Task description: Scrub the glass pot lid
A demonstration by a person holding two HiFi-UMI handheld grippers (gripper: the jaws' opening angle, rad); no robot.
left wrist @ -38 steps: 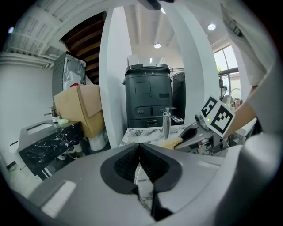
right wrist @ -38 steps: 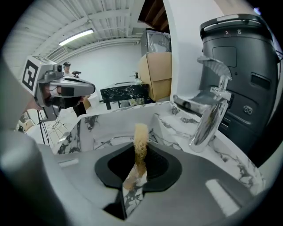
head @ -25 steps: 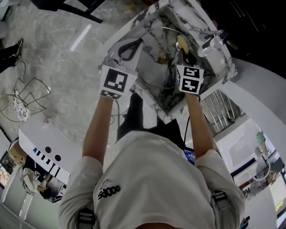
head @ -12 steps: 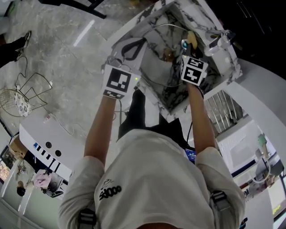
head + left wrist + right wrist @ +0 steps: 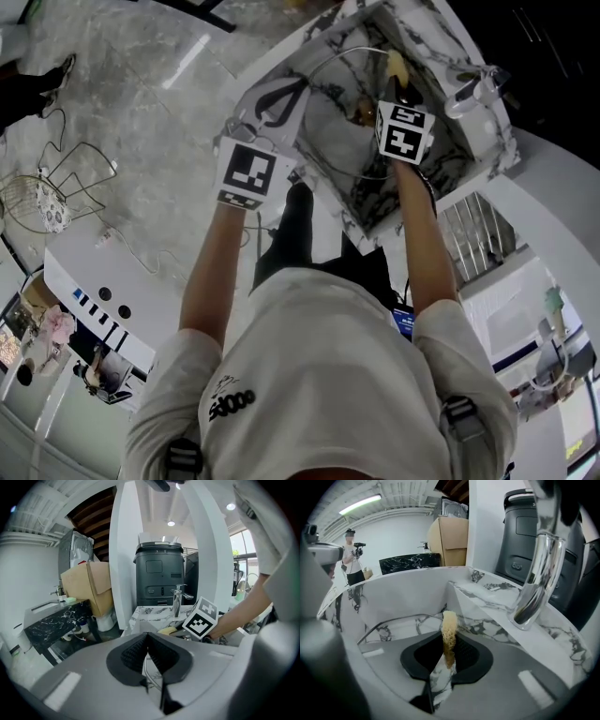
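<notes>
A glass pot lid [image 5: 339, 139] with a thin metal rim stands tilted inside the marble sink [image 5: 441, 42]. My left gripper [image 5: 284, 91] is shut on its near-left edge; in the left gripper view the rim [image 5: 147, 676] runs between the closed pads of that gripper [image 5: 148, 654]. My right gripper [image 5: 395, 91] is shut on a yellow sponge [image 5: 397, 64], which stands up from the jaws [image 5: 449, 629] over the lid's rim [image 5: 393, 619]. From the left gripper view the right gripper's marker cube [image 5: 202, 619] and the sponge [image 5: 168, 630] sit just beyond the lid.
A chrome faucet [image 5: 536, 573] rises at the sink's far right corner, close to the right gripper. A dark bin [image 5: 159, 578] and cardboard boxes [image 5: 86, 585] stand behind the sink. A wire rack [image 5: 52, 192] lies on the floor at left. A person [image 5: 351, 557] stands far off.
My right gripper has pushed the sponge a little farther away across the lid. The left gripper has kept its hold on the lid's edge.
</notes>
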